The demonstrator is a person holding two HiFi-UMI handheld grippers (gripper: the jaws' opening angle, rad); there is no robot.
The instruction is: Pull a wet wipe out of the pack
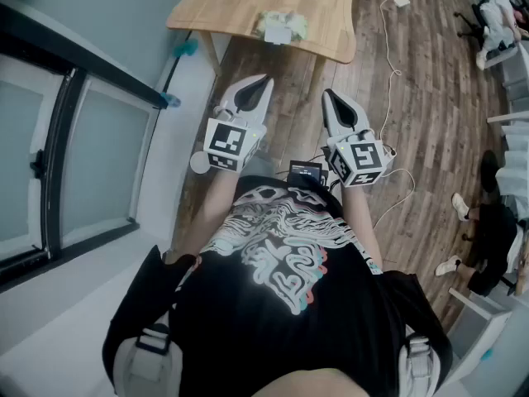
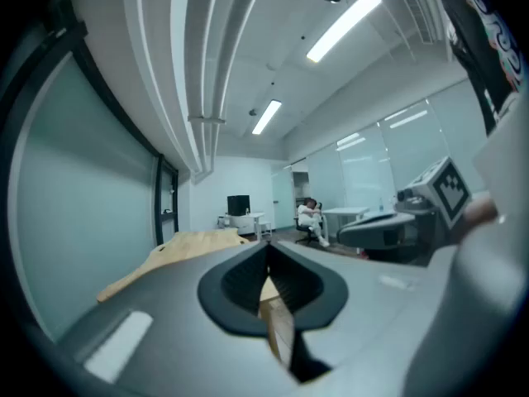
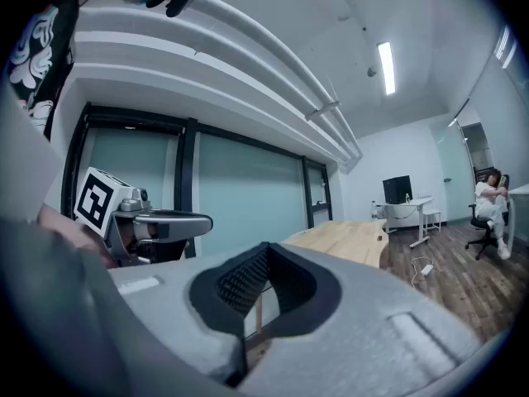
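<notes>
Pack of wet wipes (image 1: 281, 27) lies on the wooden table (image 1: 223, 2), close to the table edge nearest the person and roughly in line with the gap between the two tools. The wrapper is greenish with a pale patch on top. It is too small and blurred to tell whether the flap is up or a wipe sticks out, so its contents cannot be read. The far side of the table is cut off by the top of the head view. In both gripper views the tabletop shows only as a low tan slab beyond the jaws, and the pack cannot be picked out there. Left tool (image 1: 265, 79): jaws closed tip against tip, nothing between them, held about level in front of the chest, well apart from the pack. Right tool (image 1: 327, 94): jaws likewise together and empty, level, beside the left one and pointing the same way. A small dark device with a screen (image 1: 305, 172) sits between the two wrists, with thin cables trailing from it. On the wood floor (image 1: 413, 98) a white cable runs to a white plug (image 1: 402, 1). A seated person (image 1: 488, 230) shows at the right edge, partly cut off. Glass panels in dark frames (image 1: 91, 155) are on the left.
</notes>
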